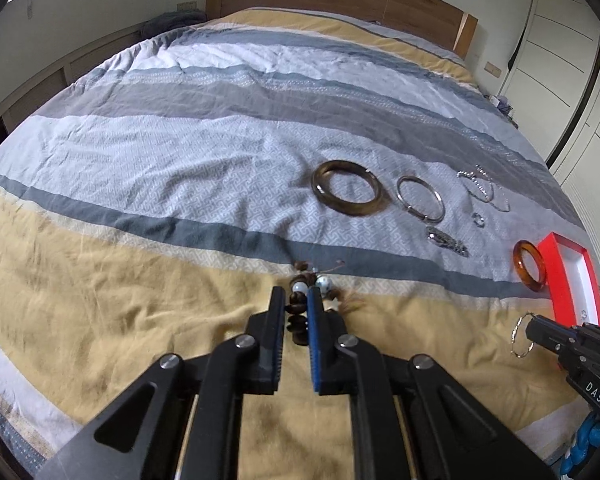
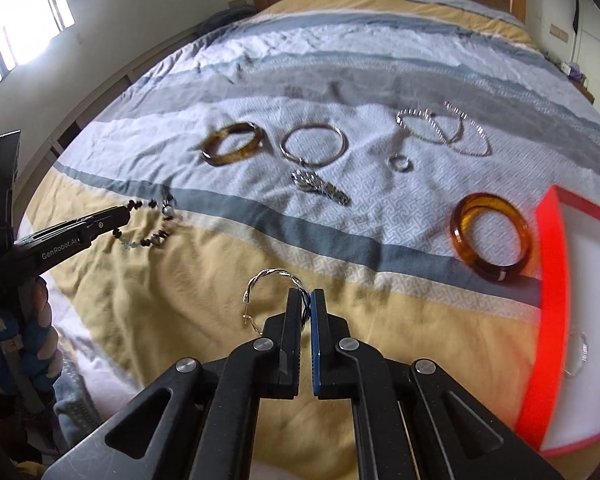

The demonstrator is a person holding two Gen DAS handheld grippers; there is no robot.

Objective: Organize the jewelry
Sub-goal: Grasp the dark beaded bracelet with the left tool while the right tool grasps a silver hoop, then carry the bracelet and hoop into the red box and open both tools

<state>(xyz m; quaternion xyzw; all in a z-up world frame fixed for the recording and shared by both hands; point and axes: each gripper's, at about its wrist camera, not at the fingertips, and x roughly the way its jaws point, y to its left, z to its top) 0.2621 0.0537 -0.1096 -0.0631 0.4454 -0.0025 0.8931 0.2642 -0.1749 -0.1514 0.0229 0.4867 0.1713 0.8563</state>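
My left gripper [image 1: 298, 292] is shut on a dark beaded bracelet [image 1: 296, 312] with pale round beads, held just above the yellow band of the bedspread. In the right wrist view the same bracelet [image 2: 156, 228] dangles from the left gripper [image 2: 129, 209]. My right gripper [image 2: 306, 294] is shut on a twisted silver bangle [image 2: 260, 280], which sticks out to its left. The left wrist view shows that bangle [image 1: 518, 338] at the right gripper's [image 1: 534, 330] tip. A red-rimmed white tray [image 2: 552, 280] lies to the right, its rim [image 1: 556, 252] also visible from the left wrist.
On the striped bedspread lie a brown bangle [image 2: 220, 158], a plain silver bangle [image 2: 283, 146], a metal watch [image 2: 320, 186], a small ring [image 2: 402, 164], thin silver bracelets [image 2: 440, 128] and an amber bangle [image 2: 460, 232] beside the tray. A thin ring [image 2: 578, 354] lies in the tray. A wooden headboard stands behind.
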